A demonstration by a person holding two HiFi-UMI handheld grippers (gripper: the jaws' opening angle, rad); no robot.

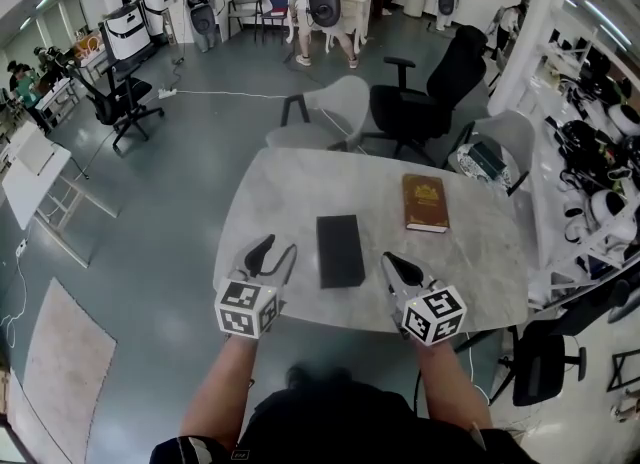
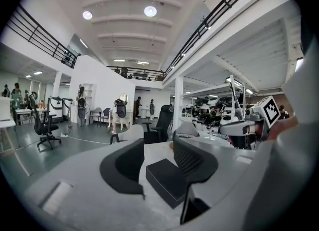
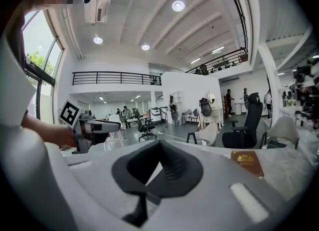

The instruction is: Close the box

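A flat black box [image 1: 340, 250] lies in the middle of the pale marble table [image 1: 290, 182], long side pointing away from me. My left gripper [image 1: 275, 249] hovers just left of the box's near end, apart from it. Its jaws stand open with nothing between them, and in the left gripper view the box [image 2: 167, 180] shows on the table just beyond the left gripper [image 2: 158, 148]. My right gripper [image 1: 392, 258] sits just right of the box's near end. In the right gripper view the right gripper [image 3: 159, 145] has its tips together, holding nothing.
A brown book [image 1: 425, 202] with a gold emblem lies at the table's far right, also seen as the book [image 3: 246, 162]. Behind the table stand a grey chair [image 1: 330, 112] and a black office chair [image 1: 425, 92]. Cluttered shelves [image 1: 590, 152] line the right side.
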